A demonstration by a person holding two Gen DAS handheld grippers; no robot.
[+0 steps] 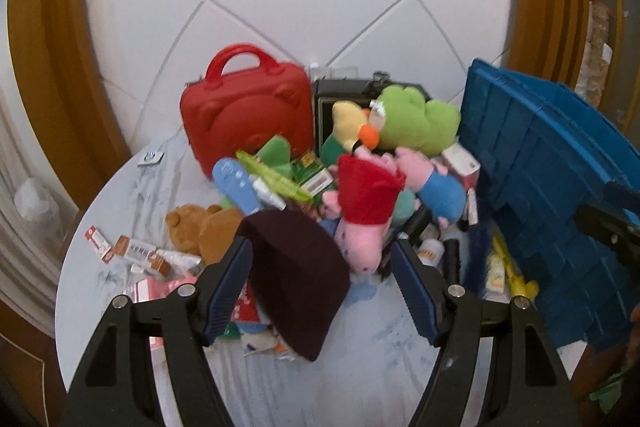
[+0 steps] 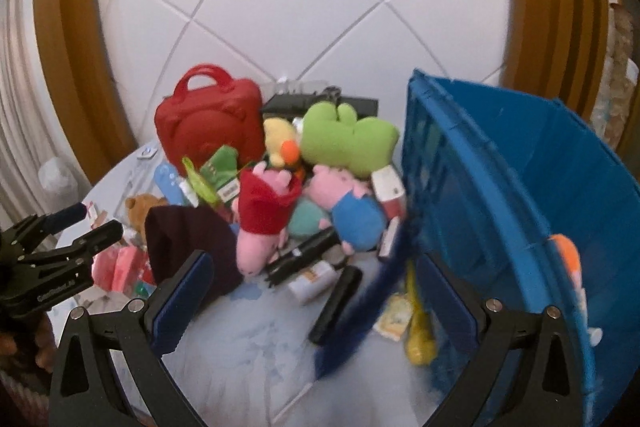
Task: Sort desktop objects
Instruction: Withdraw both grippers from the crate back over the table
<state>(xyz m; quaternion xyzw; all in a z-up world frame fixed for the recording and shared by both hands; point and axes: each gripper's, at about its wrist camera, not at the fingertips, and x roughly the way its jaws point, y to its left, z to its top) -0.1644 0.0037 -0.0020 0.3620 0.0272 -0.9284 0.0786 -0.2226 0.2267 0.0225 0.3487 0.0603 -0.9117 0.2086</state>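
Note:
A heap of toys and small things lies on the round white table (image 1: 360,367): a green frog plush (image 1: 416,119), a pink pig in a red dress (image 1: 368,203), a pig in blue (image 1: 436,187) and a brown bear (image 1: 204,227). My left gripper (image 1: 320,287) is open just short of the heap. A dark maroon cloth (image 1: 296,275) lies between its fingers, and the pads do not press it. My right gripper (image 2: 316,291) is open too. The blurred near edge of the tilted blue crate (image 2: 500,187) crosses between its fingers.
A red hard case (image 1: 244,115) and a black box (image 1: 340,95) stand against the tiled wall behind the heap. Small packets (image 1: 132,251) lie at the left. A black tube (image 2: 336,303) and a yellow item (image 2: 418,339) lie by the crate, which holds an orange-white object (image 2: 568,267).

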